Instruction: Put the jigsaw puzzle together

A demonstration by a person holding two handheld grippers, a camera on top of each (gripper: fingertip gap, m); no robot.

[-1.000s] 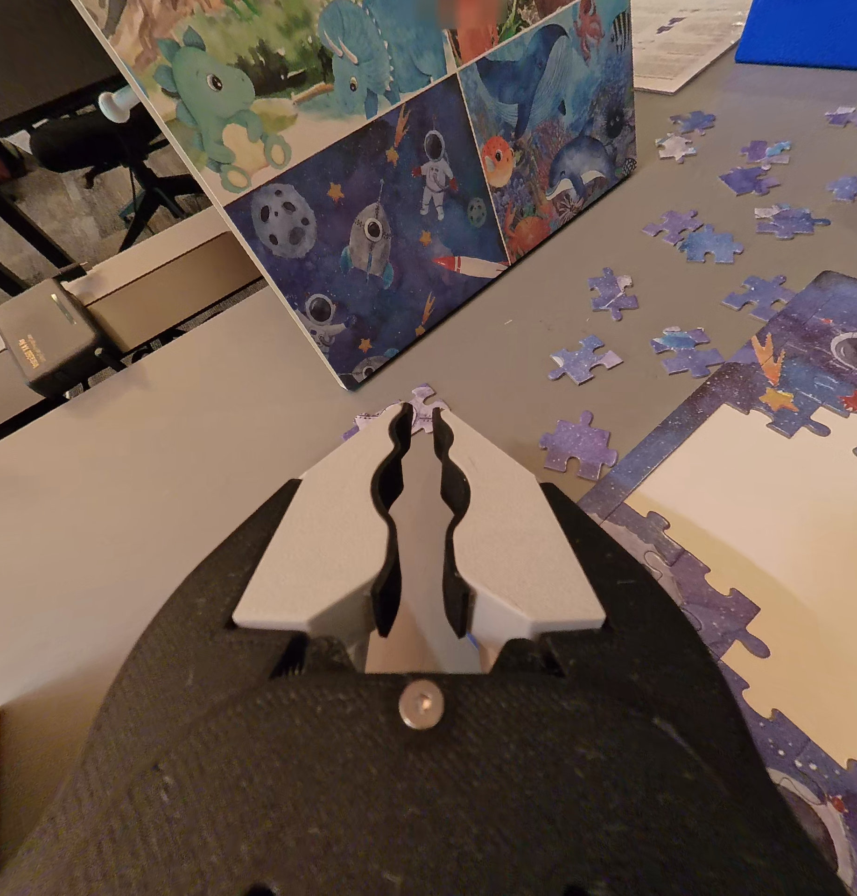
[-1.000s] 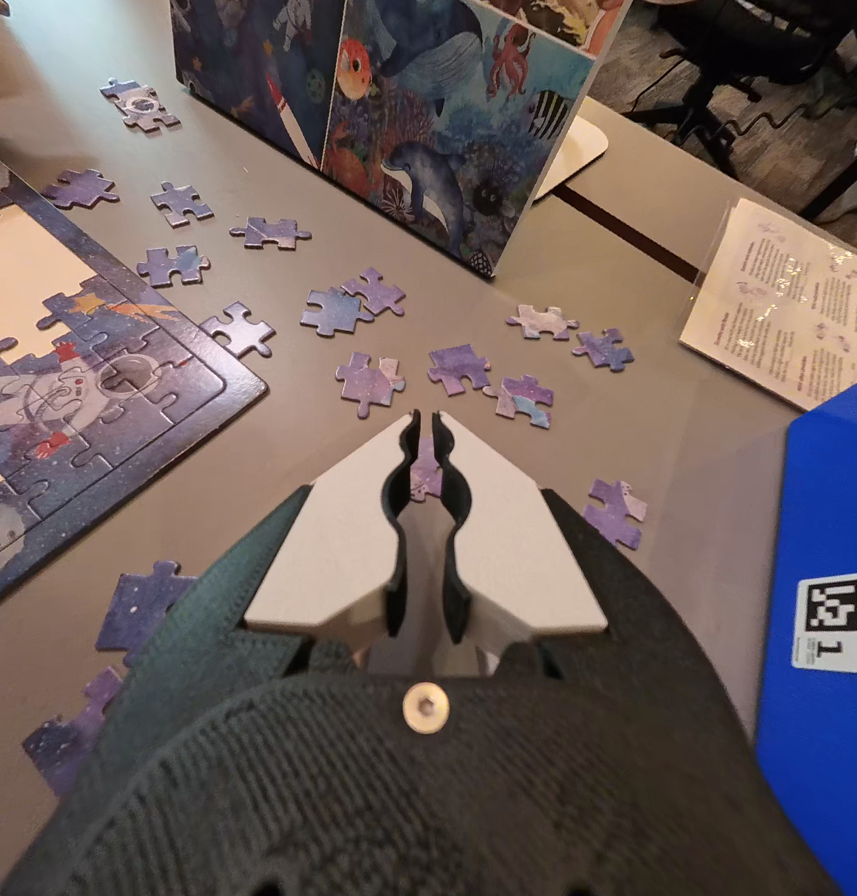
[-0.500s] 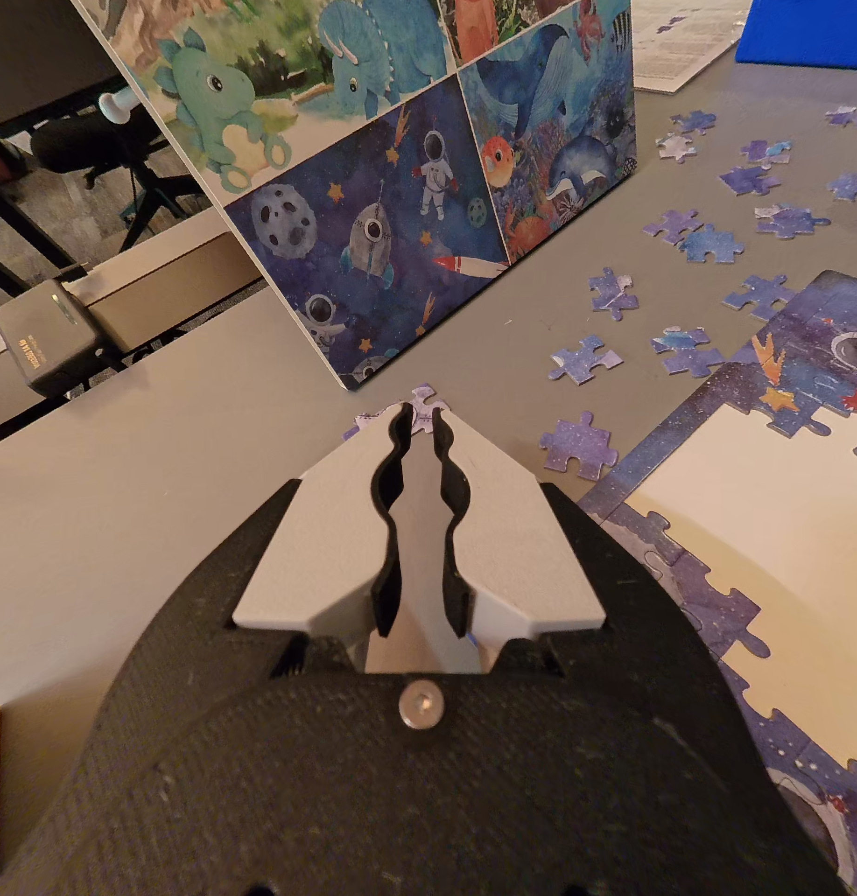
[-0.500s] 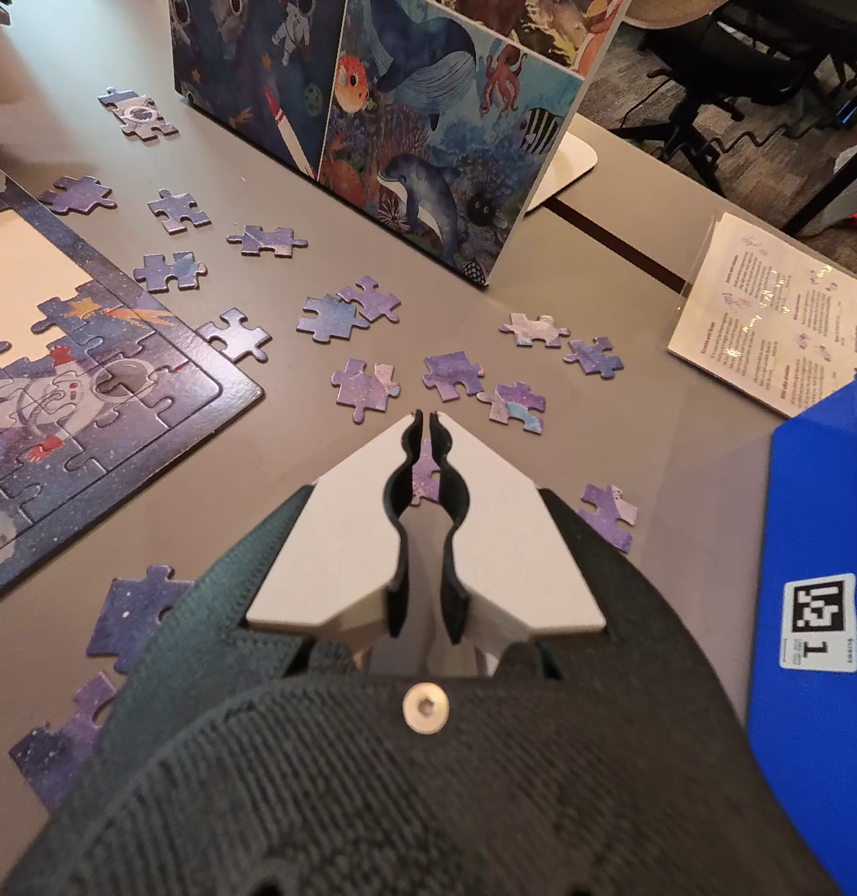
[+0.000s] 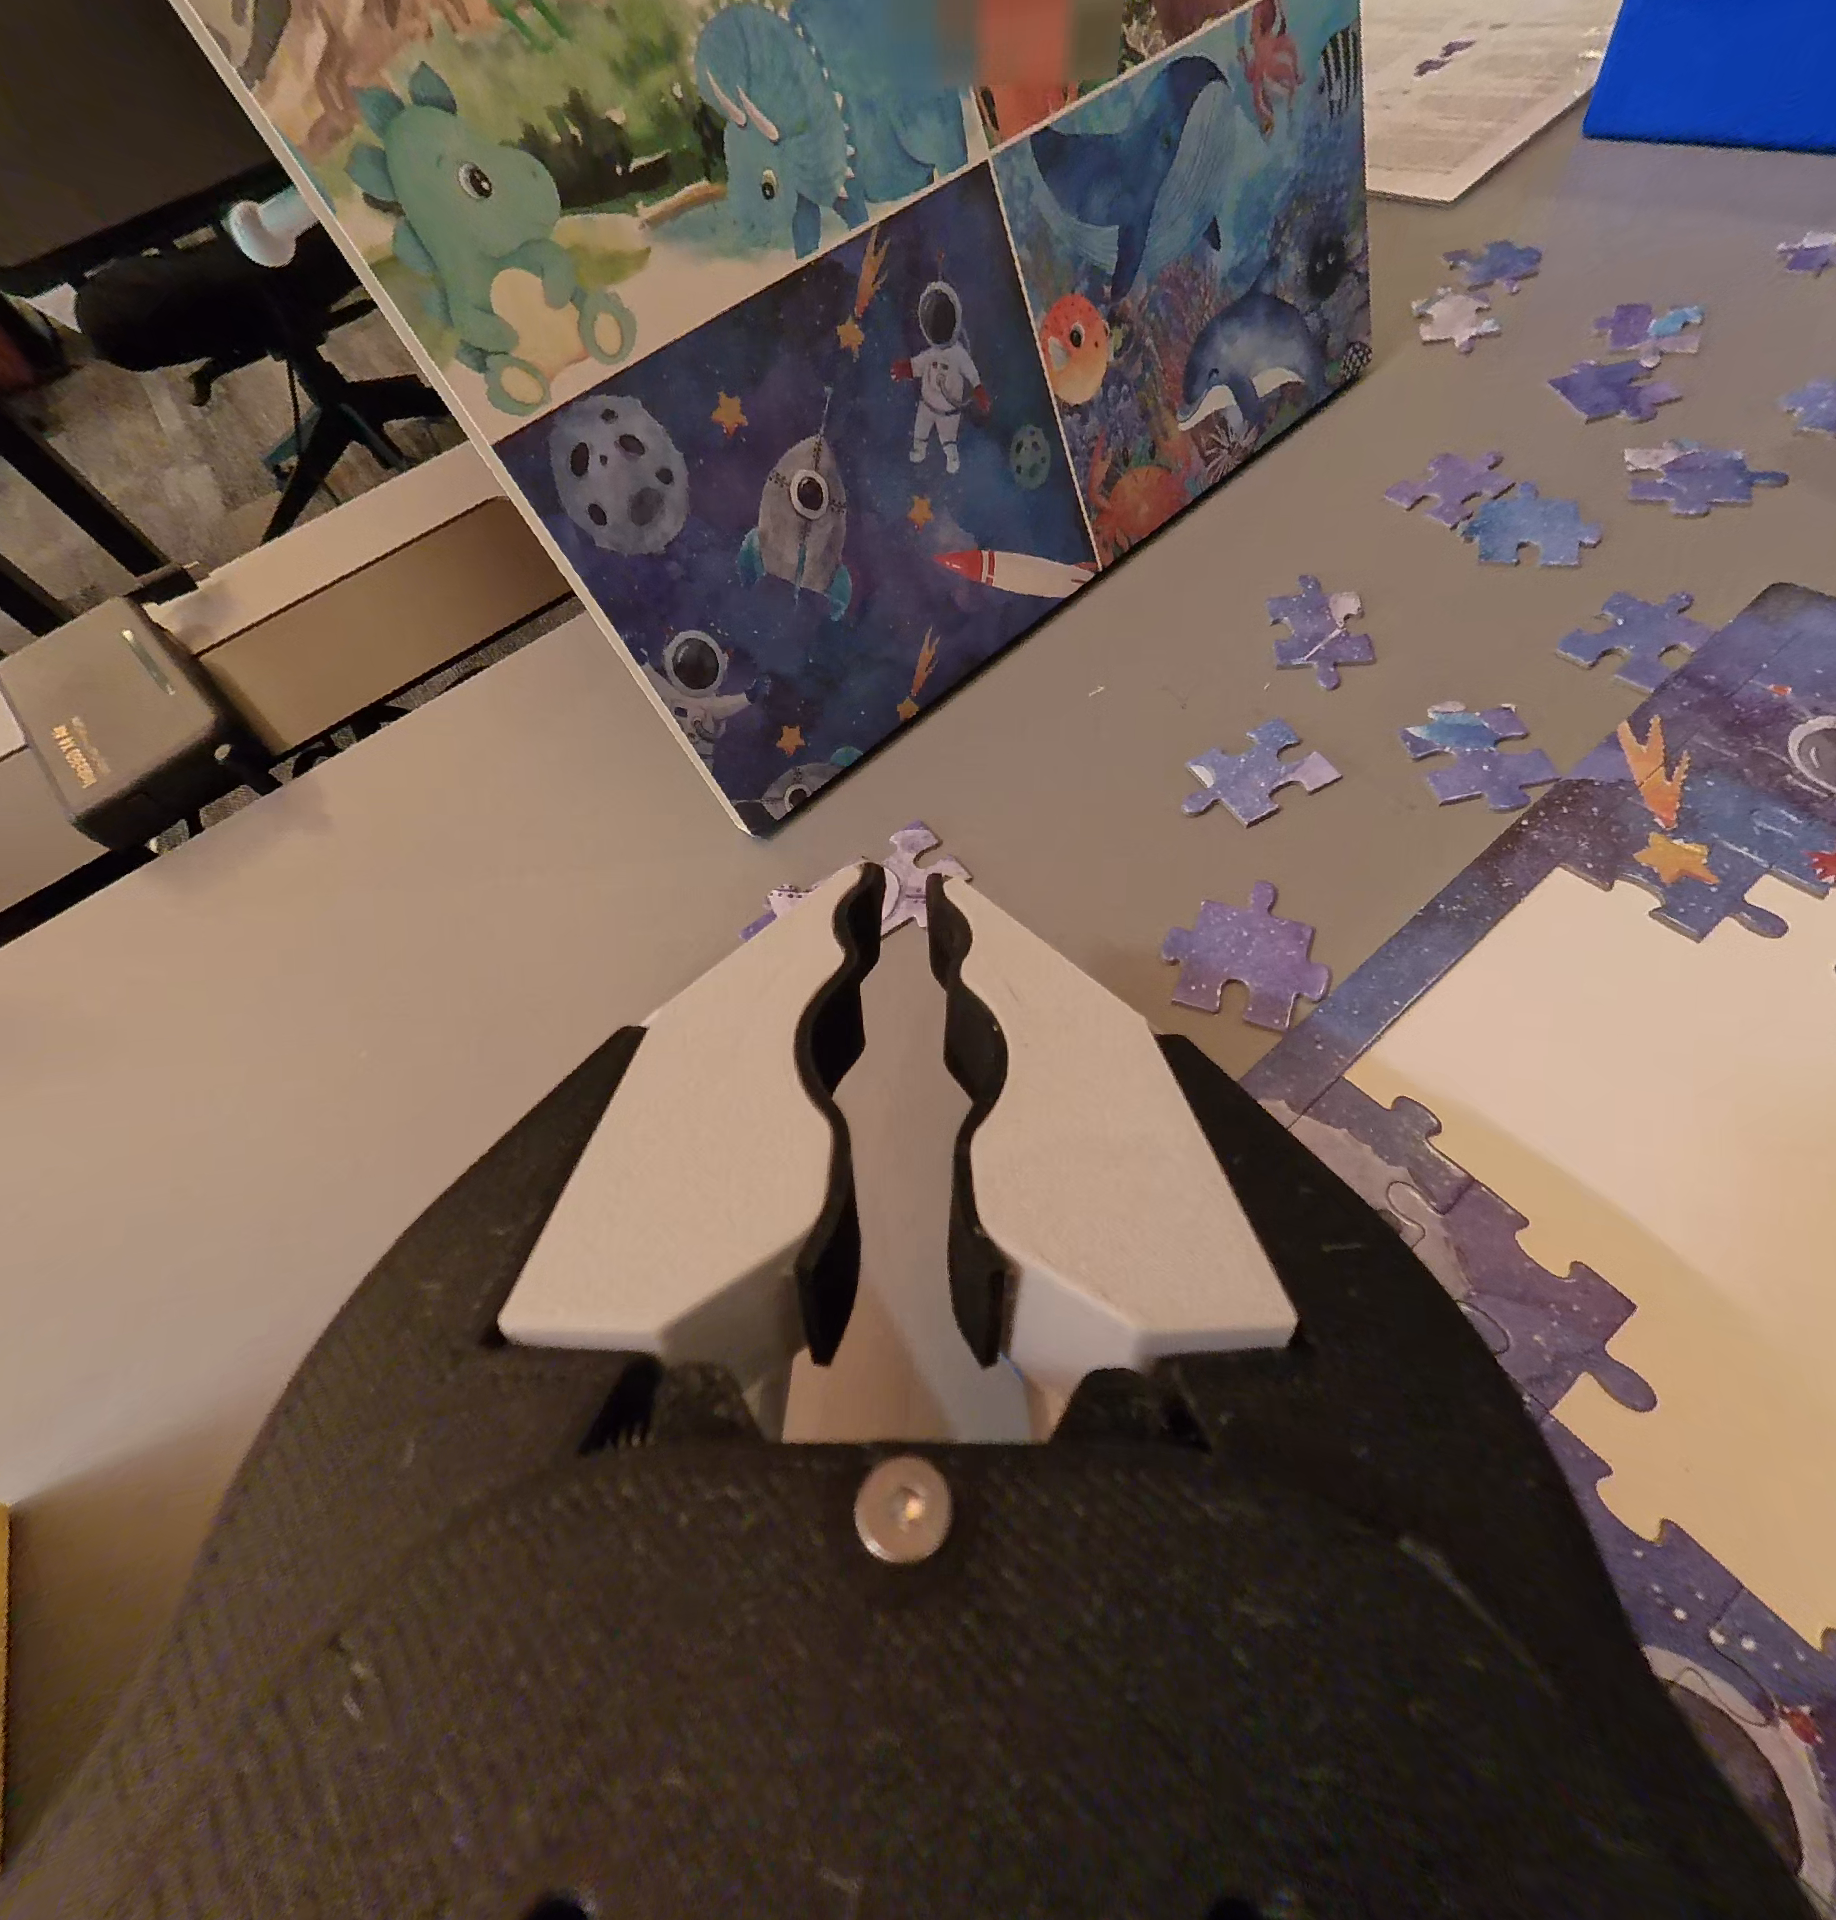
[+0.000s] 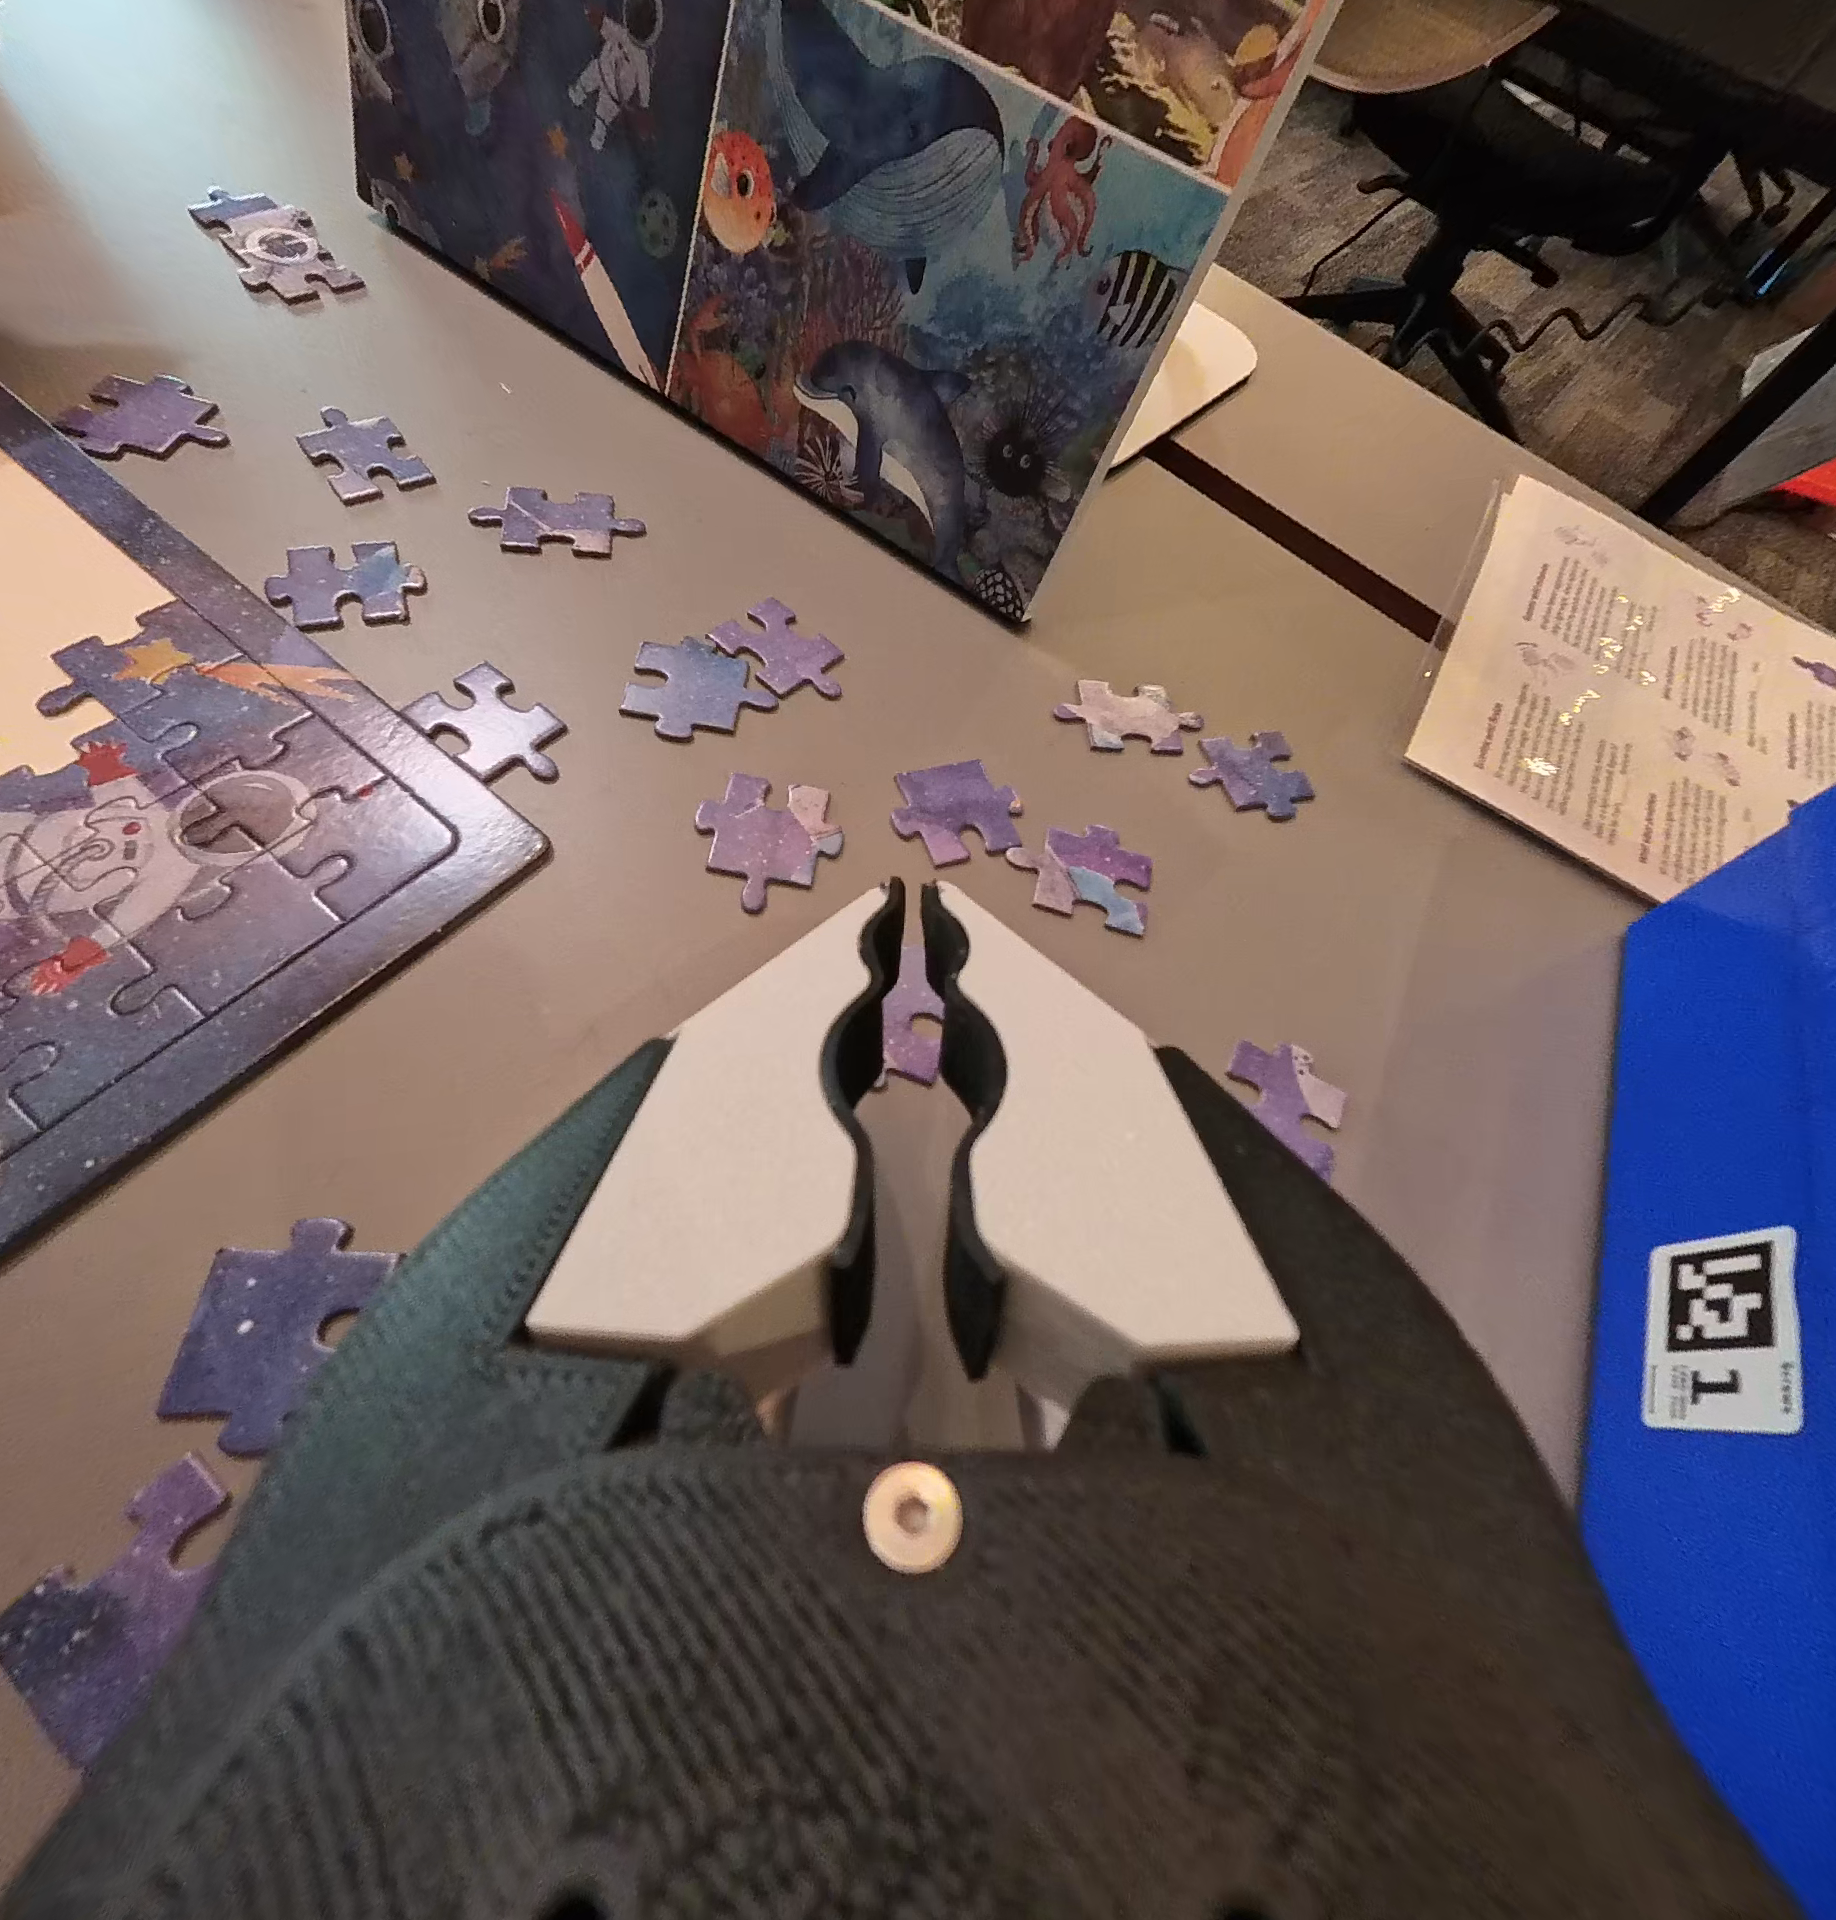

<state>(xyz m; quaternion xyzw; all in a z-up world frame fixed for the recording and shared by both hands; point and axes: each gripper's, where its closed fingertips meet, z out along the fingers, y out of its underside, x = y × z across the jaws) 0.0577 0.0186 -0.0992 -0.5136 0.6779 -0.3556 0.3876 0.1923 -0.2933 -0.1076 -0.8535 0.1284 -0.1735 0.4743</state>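
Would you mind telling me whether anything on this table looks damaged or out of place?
Nothing looks damaged or spilled. Loose purple puzzle pieces lie scattered on the grey table beside the partly assembled puzzle board, and the picture box stands upright.

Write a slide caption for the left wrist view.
Left claw, slightly open, poised at a pale purple puzzle piece between the propped picture board and the half-finished space puzzle.

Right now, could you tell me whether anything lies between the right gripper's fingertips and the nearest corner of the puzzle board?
Yes: one loose purple puzzle piece lies flat just left of the right gripper. Beyond it, the grey table shows bare up to the puzzle board.
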